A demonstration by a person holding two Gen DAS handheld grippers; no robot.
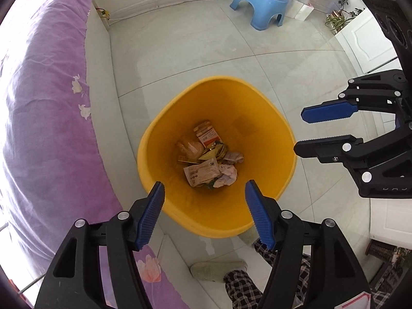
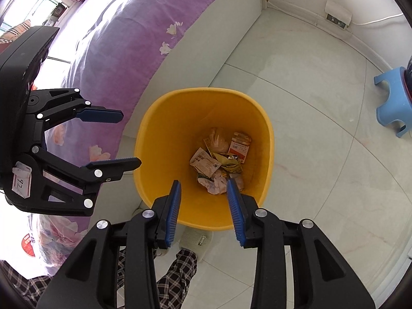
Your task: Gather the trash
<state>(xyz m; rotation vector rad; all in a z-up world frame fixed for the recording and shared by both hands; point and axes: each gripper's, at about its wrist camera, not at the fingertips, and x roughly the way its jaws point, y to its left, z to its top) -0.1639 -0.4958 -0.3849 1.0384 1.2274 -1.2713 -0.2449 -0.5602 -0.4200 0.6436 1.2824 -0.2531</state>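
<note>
A yellow trash bin (image 1: 267, 154) stands on the tiled floor beside the bed; it also shows in the right wrist view (image 2: 164, 139). Several wrappers, packets and crumpled tissues (image 1: 209, 161) lie at its bottom, also seen from the right wrist (image 2: 220, 161). My left gripper (image 1: 204, 188) is open and empty above the bin's near rim. My right gripper (image 2: 203, 184) is open and empty above the bin too. The right gripper appears from the left wrist (image 1: 300, 132) at the bin's right side. The left gripper appears from the right wrist (image 2: 131, 139) at the bin's left side.
A bed with a purple floral cover (image 1: 43, 108) runs along the left, close to the bin. A blue plastic stool (image 1: 260, 7) with a pot stands at the far wall. White cabinet doors (image 1: 360, 43) are at the right. The person's checked trouser legs and slippers (image 1: 219, 270) are below.
</note>
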